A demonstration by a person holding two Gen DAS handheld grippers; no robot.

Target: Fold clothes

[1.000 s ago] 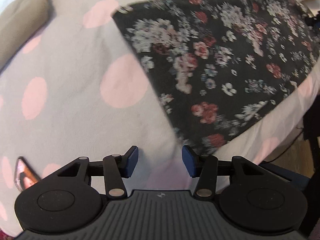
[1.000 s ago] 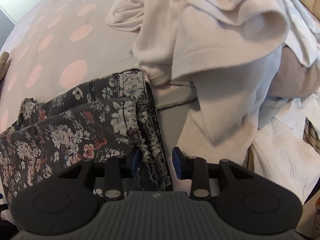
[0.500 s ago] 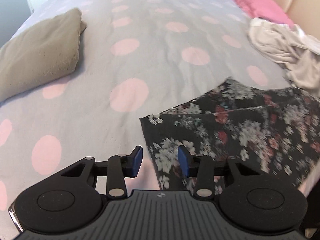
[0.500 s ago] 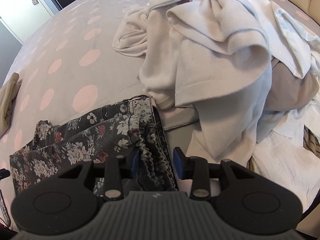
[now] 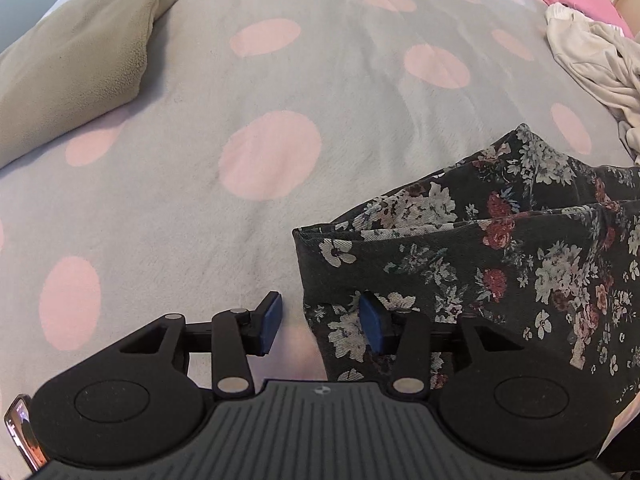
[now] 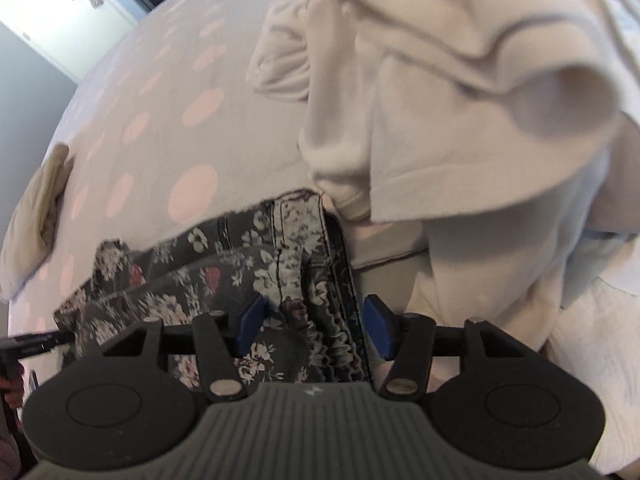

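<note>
Left wrist view: my left gripper (image 5: 320,322) now gapes wider over the floral trousers' (image 5: 500,264) hem corner on the spotted bedspread (image 5: 200,200). My right gripper (image 6: 312,322) has spread apart too, straddling the waistband beside the white clothes pile (image 6: 460,120).

right gripper (image 6: 311,326): fingers apart, straddling elastic waistband | floral trousers (image 6: 224,280): dark, folded, flat on bed (image 6: 168,92) | cream sweatshirt (image 6: 460,112): heaped just right of the trousers, touching waistband | beige cushion (image 6: 38,208): far left on grey pink-dotted cover
</note>
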